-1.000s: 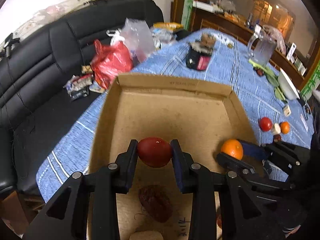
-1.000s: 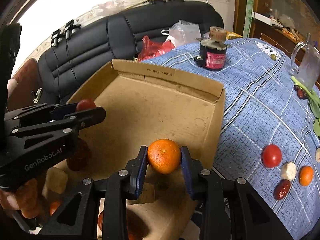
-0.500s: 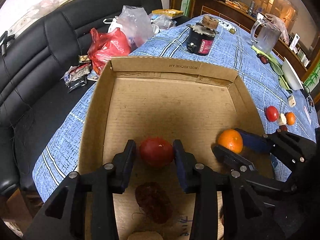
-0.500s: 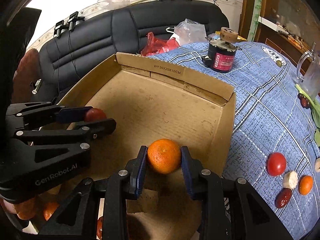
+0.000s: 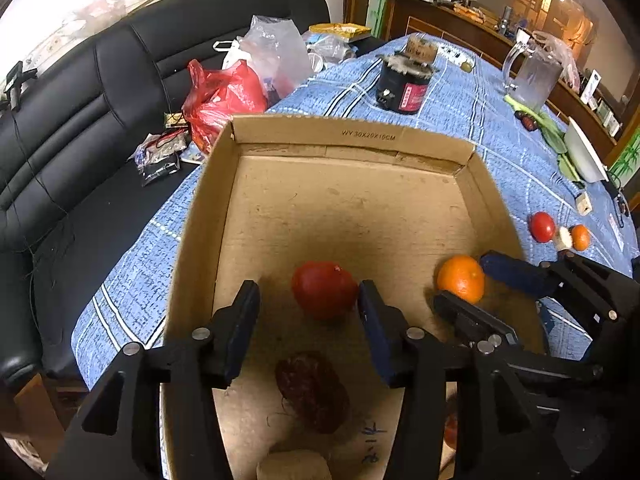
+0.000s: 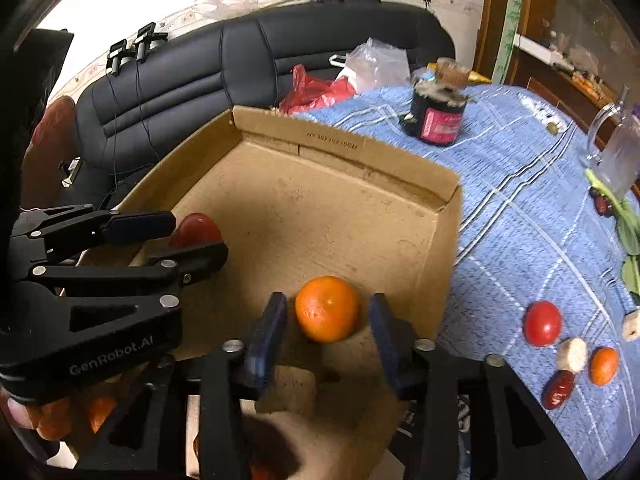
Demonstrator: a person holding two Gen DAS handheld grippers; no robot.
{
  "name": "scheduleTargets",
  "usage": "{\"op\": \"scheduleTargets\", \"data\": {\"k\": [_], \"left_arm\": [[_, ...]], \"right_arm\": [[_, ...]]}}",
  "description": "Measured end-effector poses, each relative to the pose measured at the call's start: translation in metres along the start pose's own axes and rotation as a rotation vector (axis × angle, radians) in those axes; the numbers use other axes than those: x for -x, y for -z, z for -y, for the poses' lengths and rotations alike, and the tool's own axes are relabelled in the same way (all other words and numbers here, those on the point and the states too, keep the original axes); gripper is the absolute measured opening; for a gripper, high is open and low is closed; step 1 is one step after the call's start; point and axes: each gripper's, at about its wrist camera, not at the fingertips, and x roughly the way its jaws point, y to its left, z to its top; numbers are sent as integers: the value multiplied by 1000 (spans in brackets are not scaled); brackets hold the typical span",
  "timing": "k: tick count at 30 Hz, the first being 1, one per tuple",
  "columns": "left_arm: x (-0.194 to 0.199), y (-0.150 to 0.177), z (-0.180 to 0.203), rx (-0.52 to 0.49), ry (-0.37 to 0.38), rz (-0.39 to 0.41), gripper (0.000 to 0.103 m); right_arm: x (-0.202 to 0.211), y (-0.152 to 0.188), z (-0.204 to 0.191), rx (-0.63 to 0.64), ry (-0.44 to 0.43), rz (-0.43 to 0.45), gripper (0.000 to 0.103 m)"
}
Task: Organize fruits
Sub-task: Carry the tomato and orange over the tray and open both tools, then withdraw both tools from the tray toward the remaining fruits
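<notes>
A shallow cardboard box [image 5: 352,142] [image 6: 340,148] sits on the blue table. My left gripper [image 5: 308,312] is open inside it; a red tomato [image 5: 324,290] lies on the box floor between its fingers, near the right one. My right gripper [image 6: 326,320] is open too; an orange [image 6: 328,314] rests on the floor between its fingers. The orange [image 5: 461,278] and right gripper [image 5: 480,284] show in the left wrist view, the tomato [image 6: 196,228] and left gripper [image 6: 176,236] in the right wrist view. A dark red date [image 5: 312,390] lies in the box.
On the table right of the box lie a tomato [image 6: 542,323], a small orange [image 6: 604,365], a date [image 6: 560,388] and a pale chunk [image 6: 573,354]. A black jar [image 6: 438,110] and a glass pitcher [image 5: 534,74] stand farther back. A black sofa [image 5: 80,120] with bags runs along the left.
Both grippers opened and let go: the tomato and the orange now rest on the box floor. Both grippers sank lower into the box.
</notes>
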Motion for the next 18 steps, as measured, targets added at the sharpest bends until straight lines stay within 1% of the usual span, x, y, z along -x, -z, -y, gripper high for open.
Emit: {"op": "scheduleTargets", "data": {"k": [1,2,5,7,8,13,18], "left_arm": [[4,1,0,2,-4,10,61],[8,1,0,1,-9,25,66],[20,1,3,-8,-21,58,66],[25,1,3,-6,-15,66,66],[27,1,3,-4,-11,70,66],[37,4,13,-15,9,87,66],[47,6,27,-26,49,105,66]], "right_arm": [[5,0,0,2,2,9,47],[9,0,0,2,1,15,47],[23,3,1,-7,-8,38,50],[32,6,3,-17,-16,54,56],[36,8,5,-24,-21,59,57],[55,23,16,-59,-25,82,57],[74,44,37,-119,-14,98,57]]}}
